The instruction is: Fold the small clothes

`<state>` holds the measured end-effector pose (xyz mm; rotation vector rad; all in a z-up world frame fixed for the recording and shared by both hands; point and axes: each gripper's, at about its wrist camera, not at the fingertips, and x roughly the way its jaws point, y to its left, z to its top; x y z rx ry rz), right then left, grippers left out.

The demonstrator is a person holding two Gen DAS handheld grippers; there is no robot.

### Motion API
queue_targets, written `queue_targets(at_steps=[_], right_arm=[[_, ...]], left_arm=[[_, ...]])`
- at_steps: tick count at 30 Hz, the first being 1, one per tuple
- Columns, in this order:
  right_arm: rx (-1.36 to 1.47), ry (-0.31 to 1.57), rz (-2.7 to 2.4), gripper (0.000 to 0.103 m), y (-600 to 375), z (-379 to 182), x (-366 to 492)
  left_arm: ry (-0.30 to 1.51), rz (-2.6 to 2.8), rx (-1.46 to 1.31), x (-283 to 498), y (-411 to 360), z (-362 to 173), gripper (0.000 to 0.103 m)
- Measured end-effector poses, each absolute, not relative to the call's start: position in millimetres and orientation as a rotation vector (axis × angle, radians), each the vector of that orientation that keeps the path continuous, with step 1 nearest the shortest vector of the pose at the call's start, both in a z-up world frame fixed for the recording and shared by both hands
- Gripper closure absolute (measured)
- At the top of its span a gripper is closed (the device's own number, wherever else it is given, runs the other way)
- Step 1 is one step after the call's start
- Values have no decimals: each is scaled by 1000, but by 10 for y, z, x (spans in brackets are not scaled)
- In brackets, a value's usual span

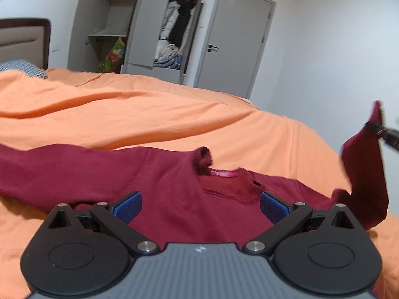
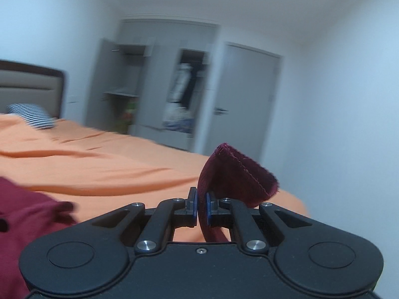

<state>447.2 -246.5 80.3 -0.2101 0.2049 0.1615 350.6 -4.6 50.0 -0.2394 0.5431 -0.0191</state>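
Observation:
A dark red long-sleeved top (image 1: pixel 159 189) lies spread on the orange bedsheet (image 1: pixel 129 114), neck opening (image 1: pixel 229 186) facing up. My left gripper (image 1: pixel 201 206) hovers open just above the chest, blue pads (image 1: pixel 128 208) wide apart, nothing between them. One sleeve (image 1: pixel 364 169) is lifted off the bed at the right, its cuff pinched by my right gripper (image 1: pixel 374 128). In the right wrist view that gripper (image 2: pixel 201 208) is shut on the sleeve cuff (image 2: pixel 237 177), which stands up above the fingers. The top's body (image 2: pixel 27 214) shows at lower left.
The bed's far edge runs across the middle, its right corner (image 2: pixel 296 204) near the raised sleeve. A headboard (image 1: pixel 23 39) and striped pillow (image 1: pixel 22 67) sit far left. Behind stand an open wardrobe (image 1: pixel 139 27) holding clothes and a closed door (image 1: pixel 237 42).

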Motion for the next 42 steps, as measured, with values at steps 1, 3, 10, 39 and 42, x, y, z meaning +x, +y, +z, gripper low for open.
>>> queue_targets(at_steps=[1, 3, 10, 39, 42], right_arm=[[-211, 212, 200, 96, -2298, 799, 4469], [-209, 230, 258, 96, -2022, 749, 4492], [-301, 312, 396, 96, -1136, 386, 4413], [-279, 418, 495, 2, -1726, -64, 3585], [-272, 393, 400, 1, -2008, 1, 3503]], left_arm=[[541, -7, -246, 3488, 20, 501, 0], [536, 20, -247, 3462, 140, 502, 0], [545, 69, -254, 3414, 403, 456, 0], [655, -128, -506, 4018, 250, -66, 10], [680, -140, -520, 4136, 149, -85, 30]])
